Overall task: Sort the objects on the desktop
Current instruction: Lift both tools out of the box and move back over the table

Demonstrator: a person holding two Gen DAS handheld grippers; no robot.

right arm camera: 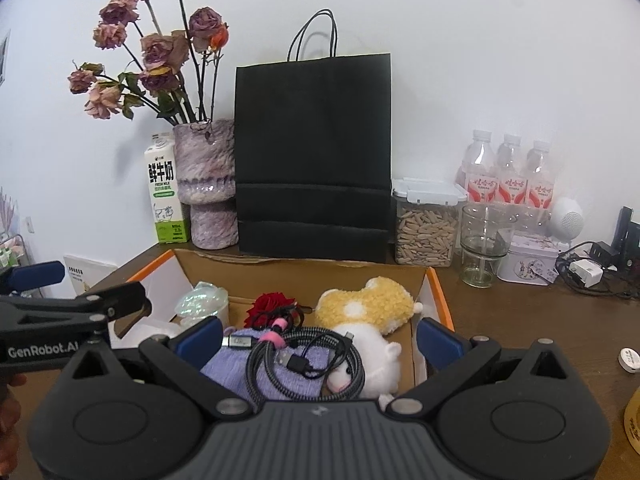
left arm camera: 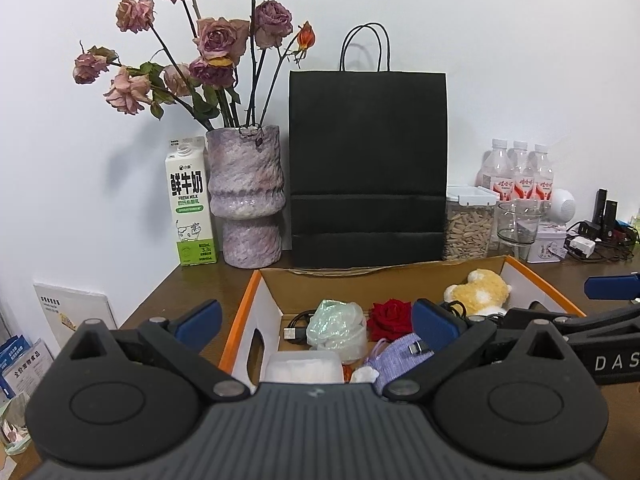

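Cardboard box lies below both spread, empty tools: left tool, right tool, side by side.

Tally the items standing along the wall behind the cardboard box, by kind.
Water bottles: 3
Black paper bag: 1
Milk carton: 1
Vase of dried roses: 1
Seed container: 1
Empty glass: 1
Printed tin: 1
Total: 9

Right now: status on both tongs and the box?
Left tongs open, empty, over box. Right tongs open, empty, above coiled cable. Cardboard box holds cable, plush toy, red rose. Nothing blocking.
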